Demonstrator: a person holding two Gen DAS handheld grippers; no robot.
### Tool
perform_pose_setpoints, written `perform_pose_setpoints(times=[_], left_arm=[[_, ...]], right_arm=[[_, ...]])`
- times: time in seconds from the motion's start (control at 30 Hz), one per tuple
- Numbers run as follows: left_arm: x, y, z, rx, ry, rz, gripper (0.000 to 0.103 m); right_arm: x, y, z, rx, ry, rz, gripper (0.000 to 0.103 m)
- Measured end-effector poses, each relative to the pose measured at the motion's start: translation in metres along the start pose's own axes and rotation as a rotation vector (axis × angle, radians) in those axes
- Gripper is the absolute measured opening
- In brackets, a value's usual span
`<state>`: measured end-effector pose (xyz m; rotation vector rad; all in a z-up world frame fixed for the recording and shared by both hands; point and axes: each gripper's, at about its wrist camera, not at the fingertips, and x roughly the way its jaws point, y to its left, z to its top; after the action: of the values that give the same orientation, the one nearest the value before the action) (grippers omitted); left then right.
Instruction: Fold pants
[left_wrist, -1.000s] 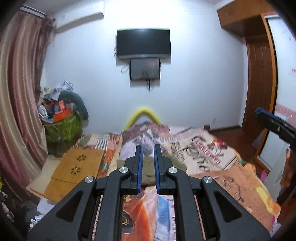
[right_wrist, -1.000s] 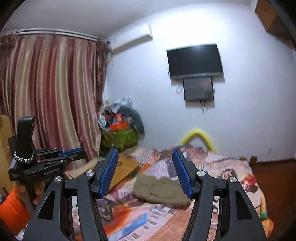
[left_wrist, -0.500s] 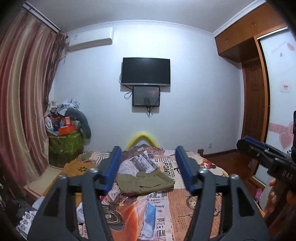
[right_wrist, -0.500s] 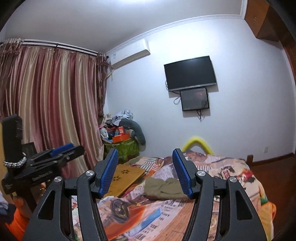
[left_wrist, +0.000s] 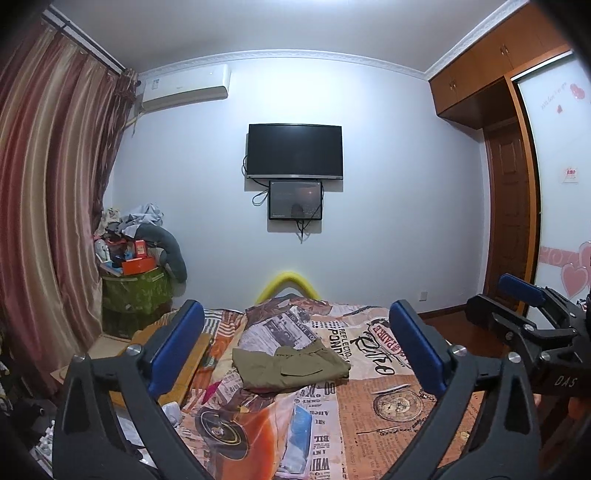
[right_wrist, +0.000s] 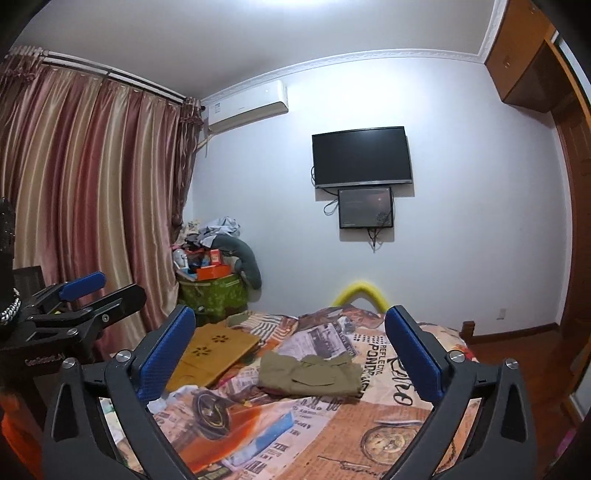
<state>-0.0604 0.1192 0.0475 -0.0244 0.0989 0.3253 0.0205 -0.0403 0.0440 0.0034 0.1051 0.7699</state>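
Observation:
Olive-green pants (left_wrist: 290, 367) lie folded into a compact bundle in the middle of the bed; they also show in the right wrist view (right_wrist: 310, 374). My left gripper (left_wrist: 295, 347) is open and empty, held well back from the pants and above the bed. My right gripper (right_wrist: 290, 349) is open and empty, also held back from them. Each gripper shows at the edge of the other's view: the right one (left_wrist: 524, 306) and the left one (right_wrist: 85, 295).
The bed (left_wrist: 399, 402) has a newspaper-print cover. A wooden lap board (right_wrist: 214, 350) lies at its left side. A green bin piled with clutter (left_wrist: 136, 291) stands by the curtain (right_wrist: 85, 206). A TV (left_wrist: 294, 151) hangs on the far wall; a wardrobe (left_wrist: 513, 206) stands right.
My left gripper has opened wide from nearly shut. Both grippers have lifted and pulled back, so the view tilts up and the pants look farther away.

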Motion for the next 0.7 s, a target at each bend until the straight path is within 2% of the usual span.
perform_pose_setpoints(times=[0.7], left_arm=[[0.0085, 0.0032, -0.0074, -0.013, 0.030, 0.004, 0.103]], right_arm=[[-0.0083, -0.0023, -0.0053, -0.008, 0.020, -0.027, 0.102]])
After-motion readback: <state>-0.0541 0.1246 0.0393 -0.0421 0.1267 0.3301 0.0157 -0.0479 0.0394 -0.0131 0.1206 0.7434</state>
